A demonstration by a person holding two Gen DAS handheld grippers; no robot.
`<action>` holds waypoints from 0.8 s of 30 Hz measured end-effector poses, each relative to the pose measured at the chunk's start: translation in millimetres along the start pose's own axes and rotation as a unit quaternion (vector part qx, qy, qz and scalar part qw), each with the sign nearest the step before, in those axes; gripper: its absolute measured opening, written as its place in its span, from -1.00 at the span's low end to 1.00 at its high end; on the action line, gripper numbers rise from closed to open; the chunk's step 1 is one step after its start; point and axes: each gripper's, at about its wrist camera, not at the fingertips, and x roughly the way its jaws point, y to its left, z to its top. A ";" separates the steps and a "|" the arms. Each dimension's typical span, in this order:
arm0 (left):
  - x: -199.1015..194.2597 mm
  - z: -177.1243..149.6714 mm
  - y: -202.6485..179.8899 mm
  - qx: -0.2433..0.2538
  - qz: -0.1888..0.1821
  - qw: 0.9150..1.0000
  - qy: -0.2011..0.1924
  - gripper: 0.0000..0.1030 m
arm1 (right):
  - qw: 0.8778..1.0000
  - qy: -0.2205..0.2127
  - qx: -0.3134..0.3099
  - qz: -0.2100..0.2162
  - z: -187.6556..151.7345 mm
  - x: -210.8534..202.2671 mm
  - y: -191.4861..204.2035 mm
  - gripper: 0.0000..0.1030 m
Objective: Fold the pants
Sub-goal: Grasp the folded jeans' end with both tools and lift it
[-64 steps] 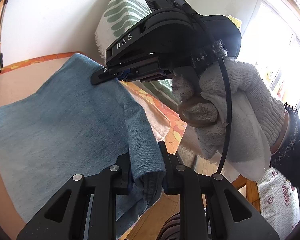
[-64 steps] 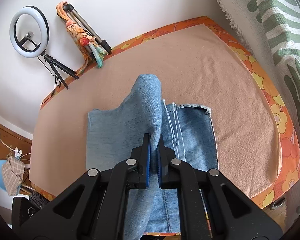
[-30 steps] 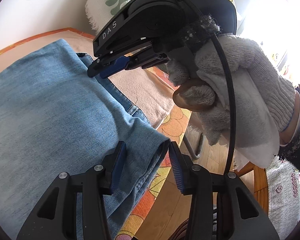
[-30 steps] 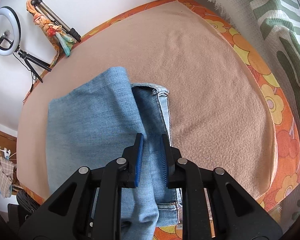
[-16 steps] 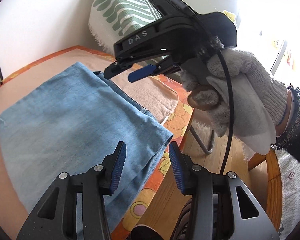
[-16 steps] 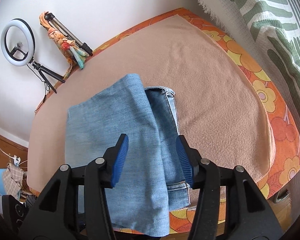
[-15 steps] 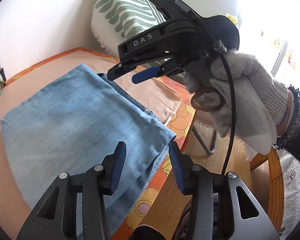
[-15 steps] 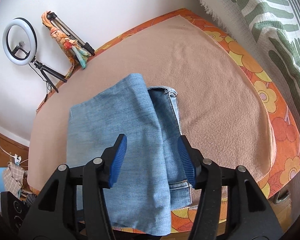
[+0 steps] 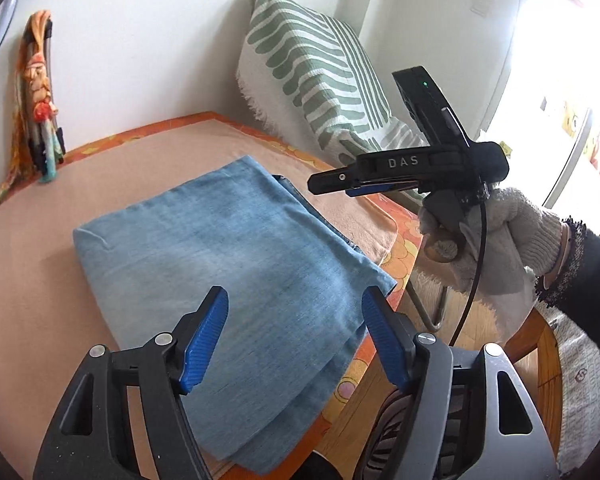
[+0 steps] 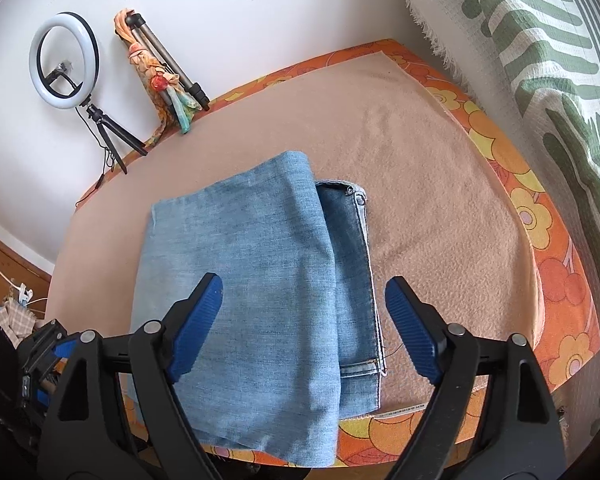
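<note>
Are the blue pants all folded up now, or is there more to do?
Nearly done, it looks. The light blue denim pants lie folded in layers on the peach blanket-covered table. Nothing is in hand: the left claw and right claw have just been opening and hold no cloth. Left to do, maybe: the top layer sits crooked, and the near edge hangs over the table's front.

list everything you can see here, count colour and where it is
folded denim pants: one, light blue, on the table, near edge overhanging
fleece table cover: one, peach, over an orange floral cloth
striped throw: one, green and white, beside the table
ring light on tripod: one, white and black, by the wall
folded tripod with scarf: one, orange scarf, leaning on the wall
left gripper: black, blue pads, jaws open above the pants
right gripper: same, jaws open
gloved hand: one, grey knit
</note>
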 end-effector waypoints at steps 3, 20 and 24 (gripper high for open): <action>-4.8 -6.3 28.3 -0.044 0.004 0.999 0.006 0.38 | 1.000 0.005 -0.005 0.007 0.5 3.0 -4.0 0.69; 12.5 -41.5 137.5 -0.266 -0.031 0.963 0.033 0.39 | 0.996 0.063 0.032 0.052 5.2 61.1 -47.1 0.82; 21.6 -42.0 138.2 -0.279 -0.041 0.959 0.038 0.39 | 0.994 0.074 0.041 0.067 5.3 74.9 -56.2 0.82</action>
